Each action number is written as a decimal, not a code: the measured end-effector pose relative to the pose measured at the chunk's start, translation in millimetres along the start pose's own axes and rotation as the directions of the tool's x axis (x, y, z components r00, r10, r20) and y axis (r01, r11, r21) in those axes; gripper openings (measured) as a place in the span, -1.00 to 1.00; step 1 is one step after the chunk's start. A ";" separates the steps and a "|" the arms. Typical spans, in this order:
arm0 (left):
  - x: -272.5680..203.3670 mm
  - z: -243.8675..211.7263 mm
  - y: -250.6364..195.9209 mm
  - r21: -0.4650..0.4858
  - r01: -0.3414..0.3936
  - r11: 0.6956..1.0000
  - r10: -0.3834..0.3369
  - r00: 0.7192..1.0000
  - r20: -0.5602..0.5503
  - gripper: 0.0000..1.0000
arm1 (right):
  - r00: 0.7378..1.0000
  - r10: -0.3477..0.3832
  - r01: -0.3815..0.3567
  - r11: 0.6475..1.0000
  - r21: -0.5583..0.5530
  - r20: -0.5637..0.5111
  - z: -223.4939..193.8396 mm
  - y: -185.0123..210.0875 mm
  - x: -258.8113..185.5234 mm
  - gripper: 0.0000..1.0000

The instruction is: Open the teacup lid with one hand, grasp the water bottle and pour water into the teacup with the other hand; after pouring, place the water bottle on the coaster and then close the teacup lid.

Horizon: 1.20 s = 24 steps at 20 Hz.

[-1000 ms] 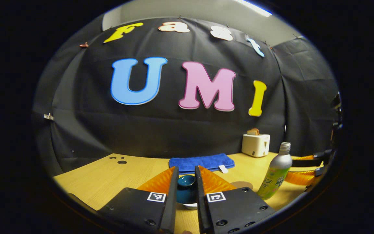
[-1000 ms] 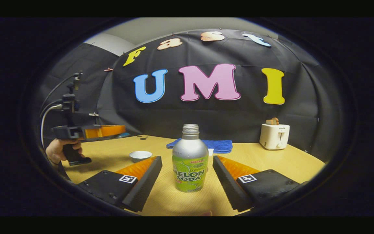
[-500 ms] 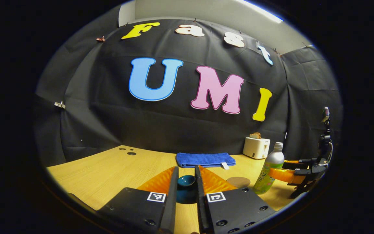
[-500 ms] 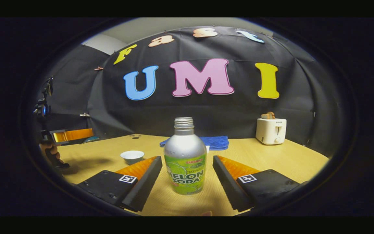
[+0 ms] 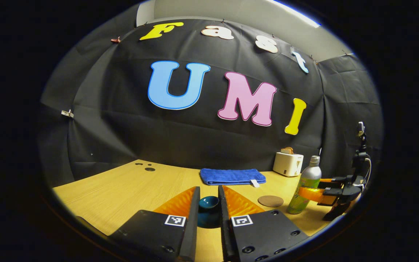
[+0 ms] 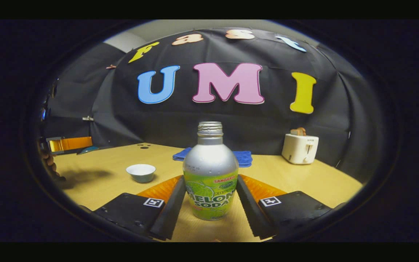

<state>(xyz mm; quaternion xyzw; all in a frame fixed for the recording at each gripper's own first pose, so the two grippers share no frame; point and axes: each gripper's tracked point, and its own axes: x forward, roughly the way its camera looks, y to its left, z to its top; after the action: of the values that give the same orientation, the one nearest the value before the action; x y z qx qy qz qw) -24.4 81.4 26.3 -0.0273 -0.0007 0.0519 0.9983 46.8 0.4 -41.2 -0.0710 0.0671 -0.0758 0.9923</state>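
left gripper (image 5: 208,203) clamps the lid (image 5: 208,202) clear of the cup (image 6: 141,172); right gripper (image 6: 209,198) pinches the bottle (image 6: 210,174), ready to pour

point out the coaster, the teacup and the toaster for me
coaster (image 5: 270,201): left gripper view, middle of its round top
teacup (image 6: 141,172): right gripper view, its outer wall below the rim
toaster (image 6: 300,148): right gripper view, its front face

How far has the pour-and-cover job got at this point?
Done: the lid is off, held in the left gripper, and the teacup stands open. In hand: the right gripper has its fingers against the water bottle, which looks to be still on the table. Left: pouring, setting the bottle on the coaster, and closing the teacup.
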 end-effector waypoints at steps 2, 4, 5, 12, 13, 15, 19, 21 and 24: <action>-0.6 1.5 8.2 0.006 -0.008 1.000 0.008 1.000 0.002 -0.38 | 0.999 -0.028 0.032 0.984 -0.174 0.025 26.8 -2.9 1.6 0.60; -1.8 0.5 11.7 -0.003 0.001 1.000 -0.001 1.000 -0.006 -0.38 | 0.999 -0.036 0.047 0.935 -0.351 0.036 46.3 -1.3 10.2 0.60; -2.2 -0.8 12.4 -0.012 0.010 1.000 -0.010 1.000 -0.013 -0.38 | 0.999 -0.032 0.043 0.904 -0.424 0.034 51.9 2.3 14.3 0.60; -5.6 3.0 24.4 -0.034 0.012 0.999 -0.013 1.000 -0.018 -0.38 | 0.999 -0.008 -0.027 0.619 -0.785 -0.041 36.2 37.1 60.8 0.60; -5.8 1.6 25.6 -0.033 0.013 0.999 -0.013 1.000 -0.020 -0.38 | 0.998 -0.003 -0.054 0.581 -0.812 -0.068 24.8 41.9 67.1 0.60; -5.1 0.6 28.5 -0.035 0.011 0.999 -0.012 1.000 -0.023 -0.38 | 0.993 0.002 -0.098 0.530 -0.842 -0.114 6.4 48.3 74.0 0.58; -4.6 -1.3 35.7 -0.046 0.002 0.999 -0.004 1.000 -0.030 -0.38 | 0.987 -0.006 -0.142 0.445 -0.884 -0.162 -18.3 54.6 85.3 0.58; -4.5 -1.3 38.7 -0.046 -0.005 0.999 0.004 1.000 -0.031 -0.38 | 0.987 -0.015 -0.142 0.381 -0.914 -0.160 -22.3 55.2 88.3 0.58; -3.7 -3.9 39.1 -0.051 -0.005 0.999 0.003 0.999 -0.036 -0.38 | 0.988 -0.012 -0.143 0.288 -0.947 -0.152 -25.3 59.4 93.9 0.58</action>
<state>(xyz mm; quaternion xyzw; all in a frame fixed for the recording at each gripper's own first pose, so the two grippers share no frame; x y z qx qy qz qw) -32.1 119.7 20.2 -0.0536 0.0161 0.0535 0.9970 143.5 40.1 -86.5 -0.6399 0.1660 0.0154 0.7502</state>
